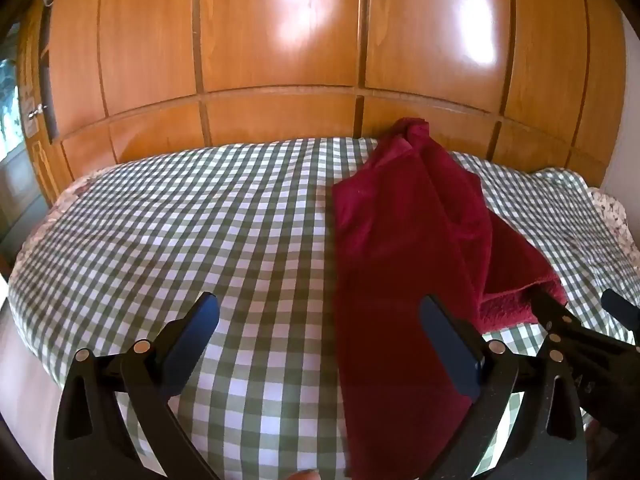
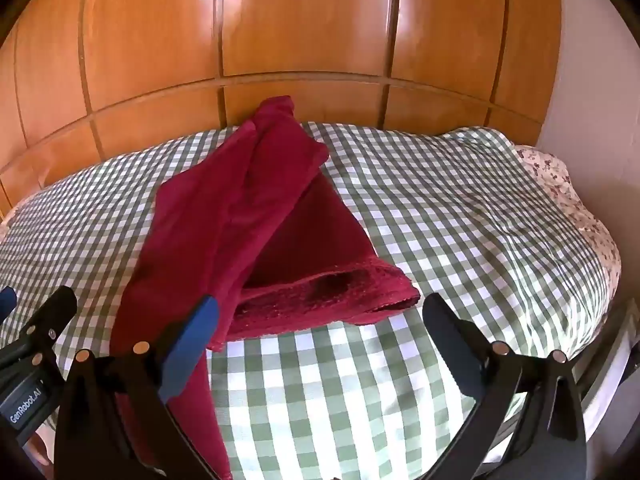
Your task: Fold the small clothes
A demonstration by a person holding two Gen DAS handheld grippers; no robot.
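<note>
Both left tongs (image 1: pixel 320 320) and right tongs (image 2: pixel 320 312) gape wide, empty; dark red fleece garment (image 2: pixel 256 216) lies rumpled mid-frame on green-checked bed (image 2: pixel 440 220), folding barely begun.

A garment (image 2: pixel 256 216) lies lengthwise on a bed (image 2: pixel 440 240), reaching from its near edge toward a wardrobe (image 2: pixel 304 20) behind. The left gripper (image 1: pixel 320 344) hovers over the garment's left side; the right gripper (image 2: pixel 320 340) hovers beside its right hem.

My tongs (image 1: pixel 320 344) are black with blue pads; the garment (image 1: pixel 400 240) is dark red, the bedcover (image 1: pixel 180 220) green-and-white checked, the wardrobe (image 1: pixel 280 40) orange-brown.
</note>
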